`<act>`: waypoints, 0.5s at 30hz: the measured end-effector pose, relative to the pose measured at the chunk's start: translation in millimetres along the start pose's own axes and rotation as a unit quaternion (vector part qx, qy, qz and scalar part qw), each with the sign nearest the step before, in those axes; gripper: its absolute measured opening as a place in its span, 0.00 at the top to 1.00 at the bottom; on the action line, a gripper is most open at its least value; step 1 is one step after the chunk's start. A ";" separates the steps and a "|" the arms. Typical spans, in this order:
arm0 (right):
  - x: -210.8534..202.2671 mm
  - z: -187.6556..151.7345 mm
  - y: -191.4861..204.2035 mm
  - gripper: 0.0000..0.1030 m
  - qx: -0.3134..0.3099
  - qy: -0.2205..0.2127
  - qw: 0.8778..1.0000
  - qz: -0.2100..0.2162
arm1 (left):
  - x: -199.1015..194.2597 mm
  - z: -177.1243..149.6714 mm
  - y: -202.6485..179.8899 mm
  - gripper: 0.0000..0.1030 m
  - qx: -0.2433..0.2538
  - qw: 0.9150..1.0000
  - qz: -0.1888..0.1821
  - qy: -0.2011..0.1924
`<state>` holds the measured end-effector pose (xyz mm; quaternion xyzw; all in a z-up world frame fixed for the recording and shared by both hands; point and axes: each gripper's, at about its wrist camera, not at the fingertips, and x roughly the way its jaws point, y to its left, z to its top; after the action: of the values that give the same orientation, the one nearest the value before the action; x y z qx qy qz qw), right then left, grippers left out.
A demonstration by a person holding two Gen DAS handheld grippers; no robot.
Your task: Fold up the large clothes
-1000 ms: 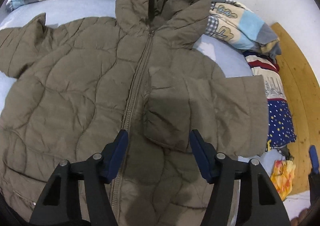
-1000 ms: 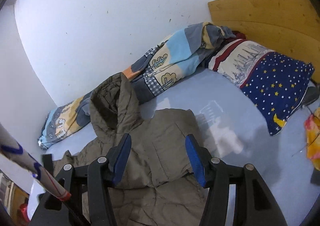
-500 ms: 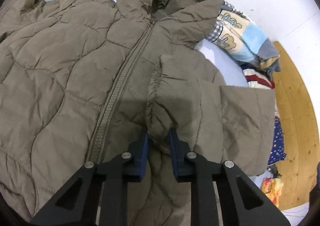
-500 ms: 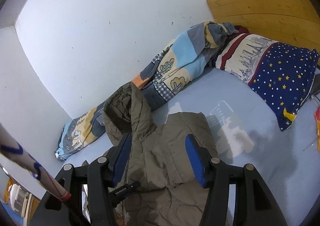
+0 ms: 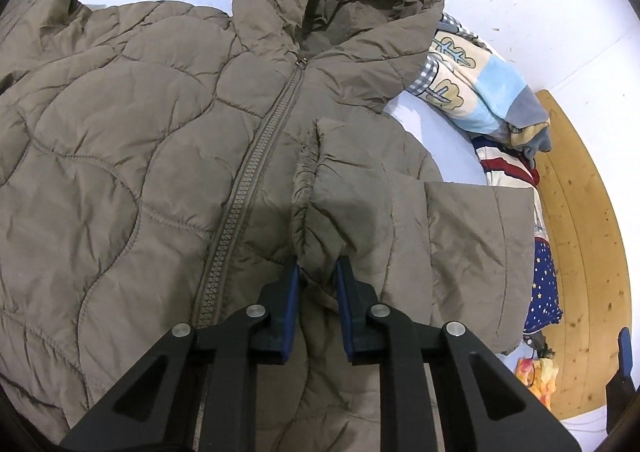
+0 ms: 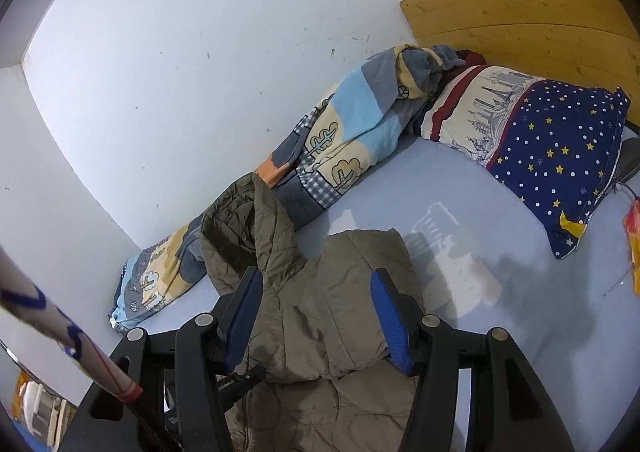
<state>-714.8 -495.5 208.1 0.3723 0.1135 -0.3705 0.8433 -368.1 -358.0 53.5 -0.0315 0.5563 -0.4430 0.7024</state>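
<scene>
Two tongs, one grip: my left tongs (image 5: pixel 317 272) are pinched tight on the cuff of the folded-in sleeve (image 5: pixel 360 207) to carry it across the jacket (image 5: pixel 132 155), spread on the bed ahead. My right tongs (image 6: pixel 316 316) hang half-open, empty. Only their view shows the starry pillow (image 6: pixel 560 155) whole.

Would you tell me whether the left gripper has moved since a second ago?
Yes. The left gripper has come down toward the jacket, right of its zipper, and shut on the folded sleeve's cuff.
</scene>
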 end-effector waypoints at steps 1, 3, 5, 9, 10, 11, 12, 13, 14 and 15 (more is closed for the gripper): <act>0.3 -0.2 -0.4 0.41 0.000 0.003 1.000 0.000 | -0.1 0.0 0.0 0.84 0.002 1.000 0.003 -0.002; 1.4 1.0 -1.1 0.41 0.001 0.004 1.000 0.000 | -3.3 0.5 -1.8 0.84 0.012 1.000 0.012 -0.011; 2.9 2.1 -0.7 0.41 -0.001 0.007 1.000 0.000 | -10.4 2.8 -4.4 0.85 0.024 0.999 0.021 -0.023; 5.8 3.8 0.1 0.41 -0.013 0.009 0.999 -0.030 | -34.2 13.1 -3.6 0.85 0.045 0.997 0.032 -0.052; 9.9 3.6 -1.0 0.41 -0.020 0.013 0.999 -0.048 | -40.7 17.3 -0.8 0.85 0.047 0.997 0.033 -0.057; 17.7 3.0 -4.9 0.41 -0.023 0.022 0.997 -0.067 | -46.6 22.1 2.6 0.86 0.048 0.996 0.037 -0.063; 29.6 1.6 -11.9 0.41 -0.019 0.039 0.996 -0.076 | -51.8 26.4 7.0 0.86 0.047 0.996 0.041 -0.068; 39.1 0.3 -17.1 0.41 -0.013 0.052 0.996 -0.078 | -56.7 31.3 12.3 0.86 0.044 0.995 0.044 -0.073; 54.5 -2.9 -26.3 0.41 0.000 0.073 0.994 -0.075 | -61.4 35.6 17.4 0.86 0.040 0.995 0.045 -0.077; 69.7 -6.9 -32.2 0.44 0.004 0.095 0.993 -0.070 | -66.7 39.7 22.9 0.86 0.037 0.995 0.045 -0.082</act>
<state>-688.3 -542.6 153.1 0.4006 0.2175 -0.3924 0.7989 -321.8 -318.1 106.4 -0.0160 0.4810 -0.4271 0.7655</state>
